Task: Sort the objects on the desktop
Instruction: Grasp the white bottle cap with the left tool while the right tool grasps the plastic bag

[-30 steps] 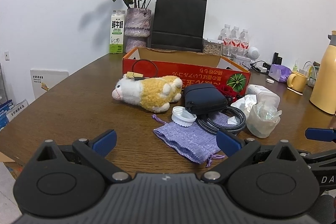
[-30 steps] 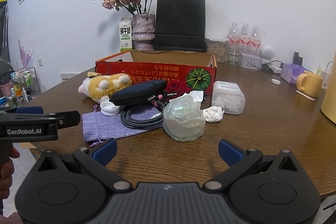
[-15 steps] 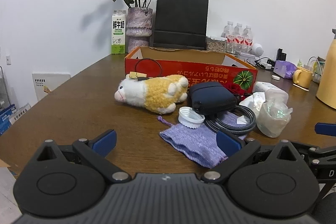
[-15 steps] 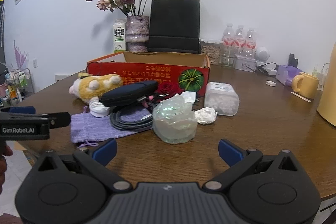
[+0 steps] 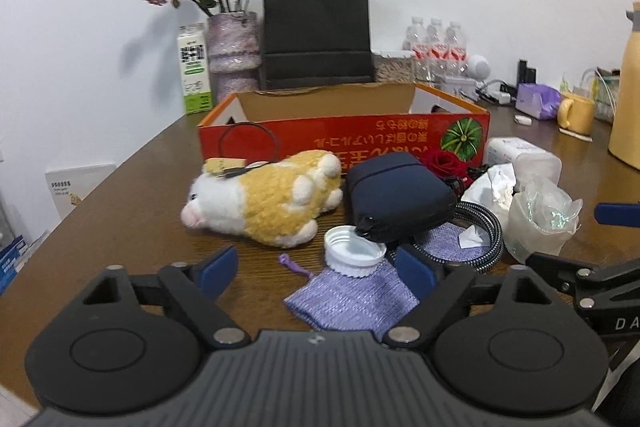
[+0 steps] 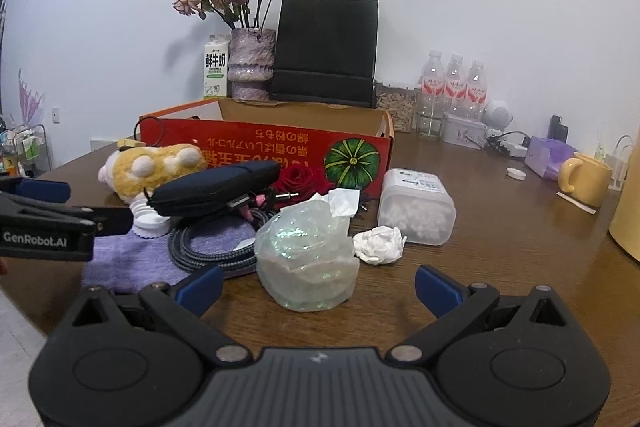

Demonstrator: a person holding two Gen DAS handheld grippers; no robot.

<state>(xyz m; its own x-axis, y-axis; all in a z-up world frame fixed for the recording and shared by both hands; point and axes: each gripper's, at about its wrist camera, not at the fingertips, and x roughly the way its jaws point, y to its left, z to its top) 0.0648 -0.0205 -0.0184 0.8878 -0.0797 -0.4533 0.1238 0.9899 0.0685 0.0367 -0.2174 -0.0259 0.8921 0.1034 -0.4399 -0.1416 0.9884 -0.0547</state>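
Only from the right wrist are a crumpled white tissue (image 6: 380,245) and the whole cotton-swab box (image 6: 416,213) seen; the plush toy's (image 5: 268,199) face is shown only from the left wrist. The left gripper (image 5: 316,273) is closing, its 2 fingers spread around the white lid (image 5: 352,253) and purple pouch (image 5: 352,297) near the table's (image 5: 120,195) front edge, untouched. The right gripper (image 6: 318,285) is held spread, the iridescent plastic wrap (image 6: 306,259) just ahead between its fingers.
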